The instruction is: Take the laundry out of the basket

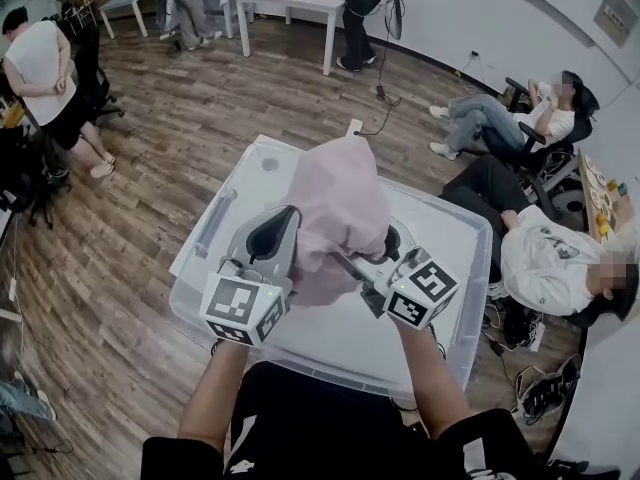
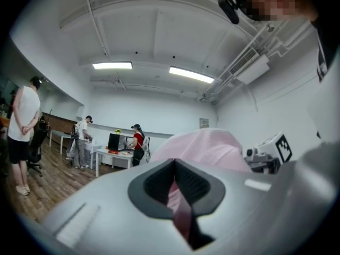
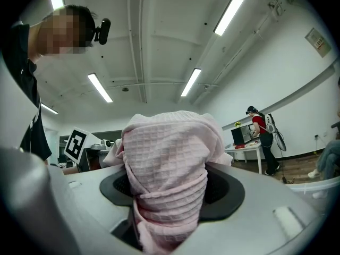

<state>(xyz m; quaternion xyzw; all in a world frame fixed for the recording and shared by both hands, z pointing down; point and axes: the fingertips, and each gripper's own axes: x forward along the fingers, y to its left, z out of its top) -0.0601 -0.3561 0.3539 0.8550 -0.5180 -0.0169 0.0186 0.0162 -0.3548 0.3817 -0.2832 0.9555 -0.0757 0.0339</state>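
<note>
A pink waffle-weave cloth [image 1: 335, 206] hangs bunched up between my two grippers, lifted above a clear plastic basket [image 1: 455, 236] on the floor. My left gripper [image 1: 288, 226] is shut on a thin fold of the cloth [image 2: 208, 146], which runs down between its jaws [image 2: 178, 209]. My right gripper [image 1: 383, 251] is shut on a thick wad of the cloth [image 3: 166, 155], which fills the gap at its jaws [image 3: 169, 212]. Both grippers point upward toward the ceiling. The right gripper's marker cube [image 2: 270, 154] shows beside the cloth in the left gripper view. What lies in the basket under the cloth is hidden.
Two people sit in chairs [image 1: 540, 128] close to the basket's right side. A person stands at the left [image 1: 45, 78] by office chairs. White tables [image 1: 295, 8] with people at them line the far wall. A cable [image 1: 380, 118] lies on the wooden floor beyond the basket.
</note>
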